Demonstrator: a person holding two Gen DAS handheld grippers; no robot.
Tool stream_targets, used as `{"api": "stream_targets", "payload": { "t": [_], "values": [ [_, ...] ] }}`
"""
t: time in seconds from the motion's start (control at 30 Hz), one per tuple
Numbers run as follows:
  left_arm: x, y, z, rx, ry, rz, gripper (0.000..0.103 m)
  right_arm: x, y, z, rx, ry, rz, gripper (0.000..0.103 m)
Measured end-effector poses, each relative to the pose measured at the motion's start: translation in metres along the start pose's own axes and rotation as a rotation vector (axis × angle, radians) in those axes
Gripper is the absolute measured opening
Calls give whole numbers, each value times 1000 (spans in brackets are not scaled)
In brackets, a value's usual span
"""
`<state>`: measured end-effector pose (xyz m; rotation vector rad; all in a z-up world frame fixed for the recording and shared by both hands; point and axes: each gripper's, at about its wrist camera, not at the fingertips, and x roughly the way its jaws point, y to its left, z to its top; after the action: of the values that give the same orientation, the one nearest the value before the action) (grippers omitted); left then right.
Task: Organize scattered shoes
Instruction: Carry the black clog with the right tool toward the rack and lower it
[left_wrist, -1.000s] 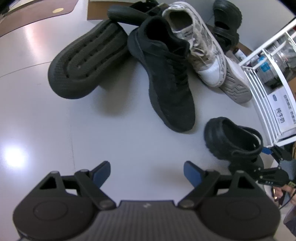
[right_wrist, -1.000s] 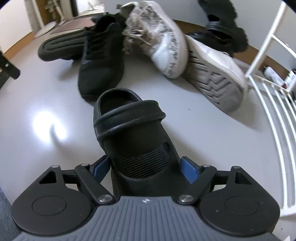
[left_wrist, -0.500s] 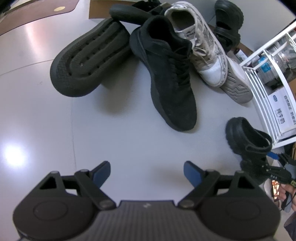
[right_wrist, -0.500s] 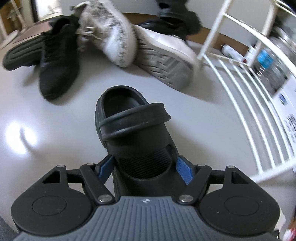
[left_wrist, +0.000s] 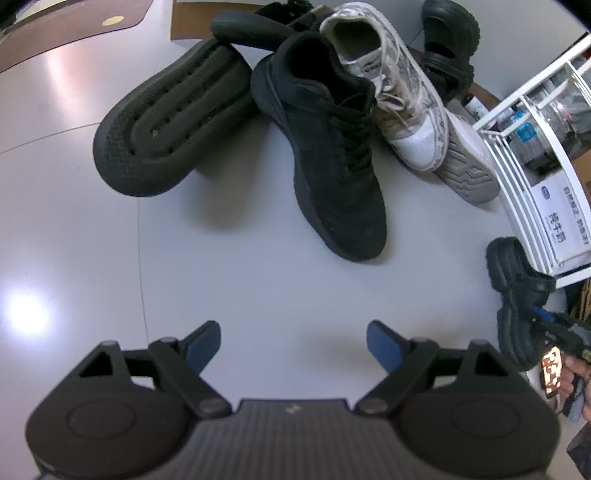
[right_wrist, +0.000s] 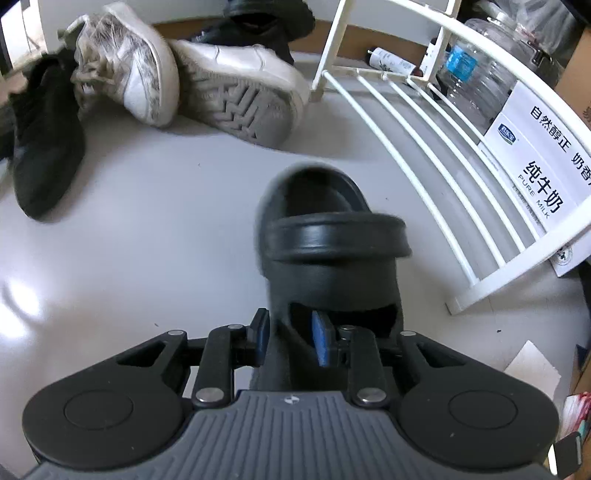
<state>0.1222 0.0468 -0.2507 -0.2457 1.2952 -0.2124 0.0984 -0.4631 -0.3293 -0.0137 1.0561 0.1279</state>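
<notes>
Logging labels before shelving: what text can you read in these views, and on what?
"自然醇正", "纯牛奶", "PURE MILK": white carton behind the rack.
Carton's blue logo: too small.
Blue bottle label: unreadable.
Small bottle on the floor: print too small.
Tongue label of the white sneaker: blurred.

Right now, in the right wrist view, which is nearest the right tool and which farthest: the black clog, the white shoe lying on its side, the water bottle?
1. Black clog, gripped by the right tool.
2. White shoe lying on its side, upper left.
3. Water bottle, upper right, behind the white rack.
</notes>
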Motion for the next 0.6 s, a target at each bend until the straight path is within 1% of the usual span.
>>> {"api": "stream_targets", "payload": {
  "t": [0.07, 0.1, 0.13, 0.2, 0.27, 0.3, 0.33, 0.4, 0.47, 0.53, 0.6],
  "values": [
    [0, 0, 1, -3, -2, 0, 88, -7, -3, -2, 0, -11, -3, 62],
    [0, 0, 1, -2, -4, -1, 88, -10, -5, -4, 9, -22, -16, 72],
    [0, -1, 1, -1, -6, -1, 88, -13, -6, -6, 18, -33, -30, 77],
    [0, -1, 1, -1, -4, -1, 88, -19, -12, -10, 41, -44, -45, 78],
    [2, -1, 0, -1, 0, -1, 88, -23, -18, -12, 67, -48, -61, 86],
    [2, -1, 0, 1, 1, -1, 88, -23, -20, -13, 75, -45, -67, 95],
    [3, -2, 0, 2, 3, -1, 88, -18, -24, -13, 90, -38, -72, 97],
    [3, -4, 0, 5, 6, -1, 88, -9, -29, -15, 106, -14, -70, 97],
    [4, -5, -1, 8, 10, -2, 88, 7, -33, -14, 132, 30, -40, 97],
    [4, -7, 0, 8, 6, -4, 88, 19, -35, -10, 138, 42, -31, 97],
    [4, -9, 1, 9, 2, -14, 88, 26, -34, -7, 108, 45, -48, 91]
  ]
}}
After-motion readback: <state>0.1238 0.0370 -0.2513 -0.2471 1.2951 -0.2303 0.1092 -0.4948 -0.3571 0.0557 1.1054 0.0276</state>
